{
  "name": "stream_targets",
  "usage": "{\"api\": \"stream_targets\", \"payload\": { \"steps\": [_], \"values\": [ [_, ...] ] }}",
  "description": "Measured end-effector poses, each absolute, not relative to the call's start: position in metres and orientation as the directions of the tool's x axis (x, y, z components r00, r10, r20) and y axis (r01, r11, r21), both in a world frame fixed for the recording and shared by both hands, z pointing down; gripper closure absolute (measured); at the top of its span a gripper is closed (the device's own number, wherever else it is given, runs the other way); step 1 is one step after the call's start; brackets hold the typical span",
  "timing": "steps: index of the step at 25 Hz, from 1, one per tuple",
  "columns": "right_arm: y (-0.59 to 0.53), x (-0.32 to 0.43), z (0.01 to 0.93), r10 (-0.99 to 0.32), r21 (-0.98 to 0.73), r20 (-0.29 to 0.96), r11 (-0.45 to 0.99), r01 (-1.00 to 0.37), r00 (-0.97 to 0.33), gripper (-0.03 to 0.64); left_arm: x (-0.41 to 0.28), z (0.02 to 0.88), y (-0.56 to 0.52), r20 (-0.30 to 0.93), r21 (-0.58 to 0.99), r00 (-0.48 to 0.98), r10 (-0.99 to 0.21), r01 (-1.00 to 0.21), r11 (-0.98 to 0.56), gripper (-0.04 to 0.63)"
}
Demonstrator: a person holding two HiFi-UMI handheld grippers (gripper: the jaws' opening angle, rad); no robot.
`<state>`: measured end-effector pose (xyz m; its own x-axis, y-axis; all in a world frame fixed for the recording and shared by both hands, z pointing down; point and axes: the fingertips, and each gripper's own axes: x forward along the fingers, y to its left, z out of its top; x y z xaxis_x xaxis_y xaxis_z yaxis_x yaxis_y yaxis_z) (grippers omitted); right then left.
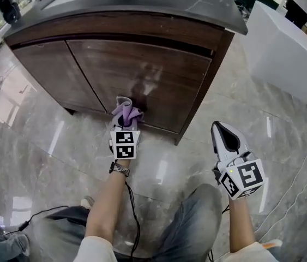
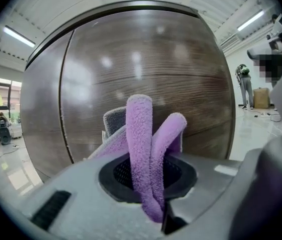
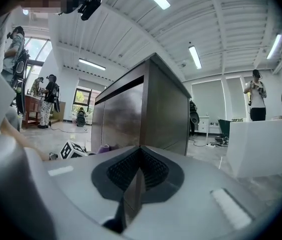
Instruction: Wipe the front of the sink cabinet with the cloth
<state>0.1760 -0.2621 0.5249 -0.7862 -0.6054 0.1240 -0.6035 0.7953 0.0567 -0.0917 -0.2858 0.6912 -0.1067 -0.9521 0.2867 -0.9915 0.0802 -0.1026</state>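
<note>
A dark wood sink cabinet (image 1: 142,75) with two doors stands on the marble floor; its right door fills the left gripper view as cabinet front (image 2: 146,74). My left gripper (image 1: 125,125) is shut on a purple cloth (image 1: 126,112), held low at the right door's bottom edge. In the left gripper view the cloth (image 2: 148,154) sticks up folded between the jaws, close to the wood. My right gripper (image 1: 228,138) hangs to the right of the cabinet, away from it, shut with nothing in it. In the right gripper view the cabinet (image 3: 135,114) shows from its corner.
A white counter (image 1: 289,53) stands at the right. A black cable (image 1: 133,212) trails on the floor by the person's legs. Other people stand in the distance (image 3: 255,96). The grey countertop (image 1: 142,1) overhangs the cabinet.
</note>
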Motion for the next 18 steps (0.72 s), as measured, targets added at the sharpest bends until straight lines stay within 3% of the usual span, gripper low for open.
{"api": "stream_targets", "payload": {
  "steps": [18],
  "values": [
    [-0.244,0.260,0.519,-0.658,0.036,0.105,0.752,-0.658,-0.746,0.611,0.124,0.692,-0.302,0.294,-0.093,0.220,-0.930,-0.962,-0.257,0.546]
  ]
}}
